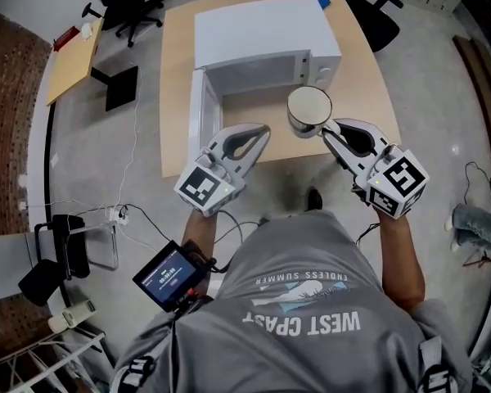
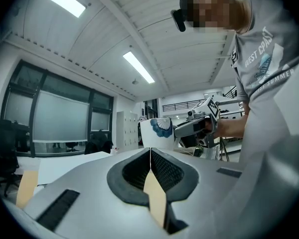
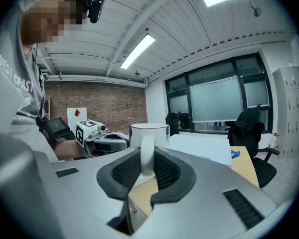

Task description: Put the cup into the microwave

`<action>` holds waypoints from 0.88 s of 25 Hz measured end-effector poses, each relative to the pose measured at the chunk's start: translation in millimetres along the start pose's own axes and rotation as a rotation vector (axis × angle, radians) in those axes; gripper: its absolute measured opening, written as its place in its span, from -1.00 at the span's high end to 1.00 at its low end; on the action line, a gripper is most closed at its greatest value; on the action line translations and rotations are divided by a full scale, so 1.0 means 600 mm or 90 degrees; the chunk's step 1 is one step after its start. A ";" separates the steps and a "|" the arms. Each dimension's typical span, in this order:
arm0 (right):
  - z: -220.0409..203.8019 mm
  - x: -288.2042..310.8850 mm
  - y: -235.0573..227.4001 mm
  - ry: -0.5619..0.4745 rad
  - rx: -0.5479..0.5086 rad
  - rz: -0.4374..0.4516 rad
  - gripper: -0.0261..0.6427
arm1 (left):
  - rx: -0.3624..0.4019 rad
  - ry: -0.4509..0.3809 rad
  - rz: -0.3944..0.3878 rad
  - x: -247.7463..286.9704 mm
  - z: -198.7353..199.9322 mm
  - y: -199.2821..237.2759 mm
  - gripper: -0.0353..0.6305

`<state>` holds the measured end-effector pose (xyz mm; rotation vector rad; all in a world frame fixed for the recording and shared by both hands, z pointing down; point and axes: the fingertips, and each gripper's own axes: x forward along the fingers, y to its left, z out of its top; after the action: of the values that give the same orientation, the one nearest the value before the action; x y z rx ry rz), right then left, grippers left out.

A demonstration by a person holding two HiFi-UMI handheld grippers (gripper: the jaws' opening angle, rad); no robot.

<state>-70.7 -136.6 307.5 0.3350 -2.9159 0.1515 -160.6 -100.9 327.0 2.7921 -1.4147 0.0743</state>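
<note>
A white cup (image 1: 309,110) with a blue pattern hangs in the air just in front of the white microwave (image 1: 262,43). The microwave's door (image 1: 198,117) is swung open to the left. My right gripper (image 1: 326,126) is shut on the cup's handle. In the right gripper view the handle (image 3: 146,156) sits pinched between the jaws, with the cup body (image 3: 149,132) upright beyond them. My left gripper (image 1: 262,129) is level with the cup on its left, shut and empty. In the left gripper view its jaws (image 2: 150,152) meet, and the cup (image 2: 158,132) shows beyond them.
The microwave stands on a wooden table (image 1: 360,97), with a small blue thing (image 1: 324,2) behind it. Office chairs (image 1: 123,2) stand at the back, a brown board (image 1: 72,60) lies at the left, and cables run across the floor. A screen device (image 1: 170,275) hangs at the person's waist.
</note>
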 end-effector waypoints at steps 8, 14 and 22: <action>0.009 0.010 0.066 0.005 -0.014 0.009 0.72 | 0.001 -0.008 -0.021 -0.044 0.000 -0.017 0.82; 0.016 0.011 0.115 0.004 -0.022 0.010 0.72 | 0.005 -0.016 -0.025 -0.085 0.006 -0.032 0.82; 0.022 0.000 0.115 -0.002 -0.008 -0.001 0.72 | 0.018 -0.004 -0.026 -0.086 0.007 -0.028 0.82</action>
<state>-89.5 -71.4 289.3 0.3369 -2.9185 0.1335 -177.2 -49.5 320.6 2.8455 -1.3675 0.0873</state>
